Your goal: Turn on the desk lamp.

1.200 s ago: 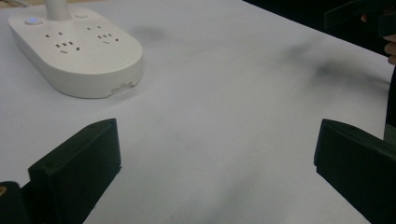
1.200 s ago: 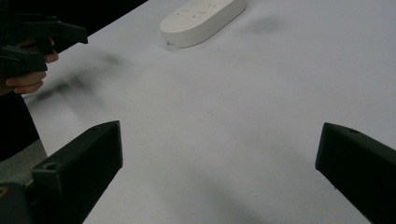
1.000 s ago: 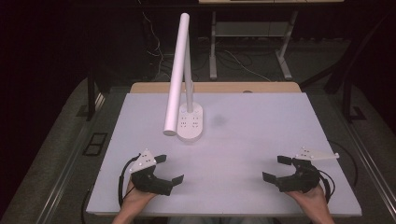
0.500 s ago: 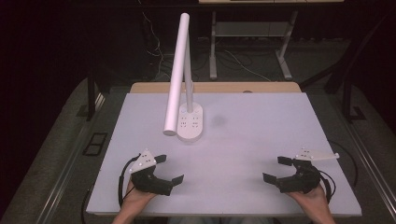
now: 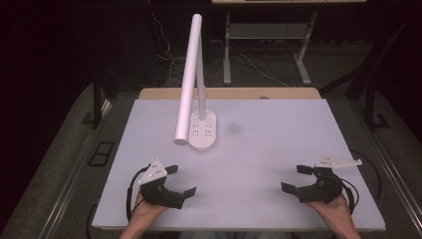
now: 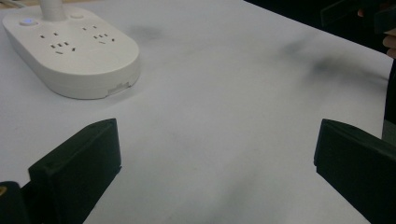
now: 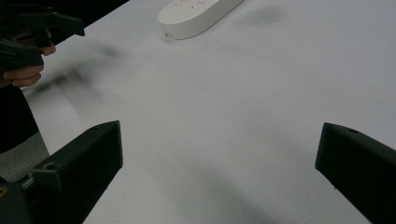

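My left gripper rests at the near left of the white table, jaws spread wide with nothing between them; in its own view the left gripper frames bare tabletop. My right gripper sits at the near right, also open and empty, and the right gripper likewise looks over bare table. A white desk lamp stands at the back left on an oval base that carries power sockets; its long tube head slopes down toward me. The lamp base lies ahead and left of the left gripper.
The lamp base appears far ahead in the right gripper view, with the other hand and gripper at upper left. A wooden strip runs along the table's far edge. Dark floor, cables and table legs lie beyond.
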